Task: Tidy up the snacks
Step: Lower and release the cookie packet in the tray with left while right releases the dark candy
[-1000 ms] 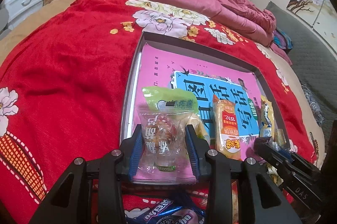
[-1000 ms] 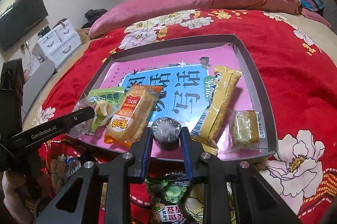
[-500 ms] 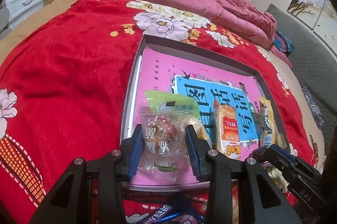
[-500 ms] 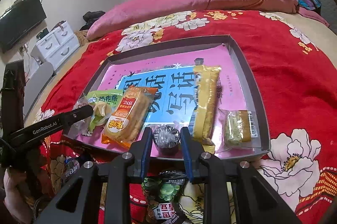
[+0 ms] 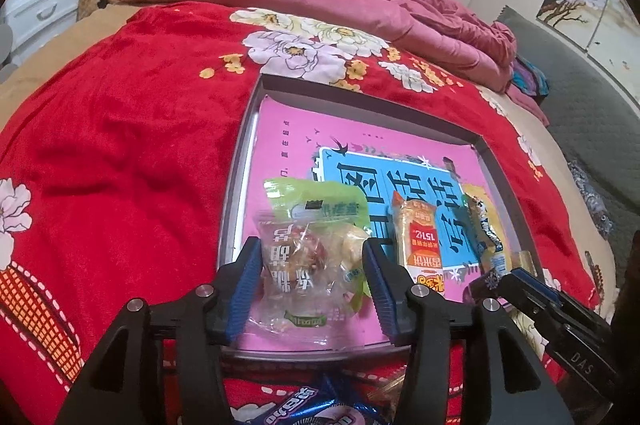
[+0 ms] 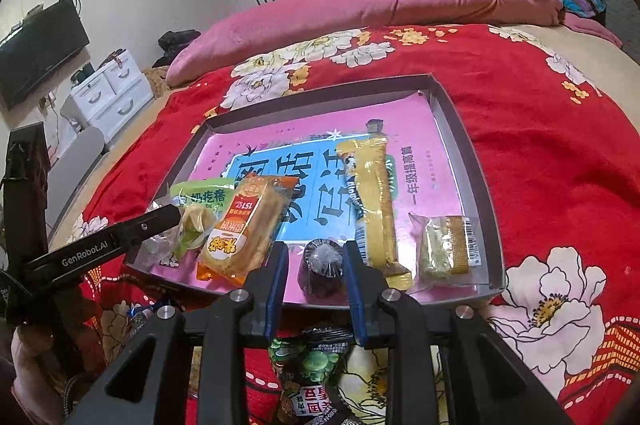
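Now the left gripper's (image 5: 312, 267) opening fingers flank the clear packet (image 5: 298, 275), while the right gripper (image 6: 314, 267) clenches the dark cup (image 6: 322, 267)

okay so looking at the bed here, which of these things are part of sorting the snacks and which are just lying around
Part of the job:
- grey tray
- clear snack bag, between the opening jaws of the left gripper
- dark cupcake, clamped by the right gripper
- orange packet
- yellow bar
- green packet
- small cake pack

Just lying about:
- red bedspread
- pink quilt
- white drawers
- television
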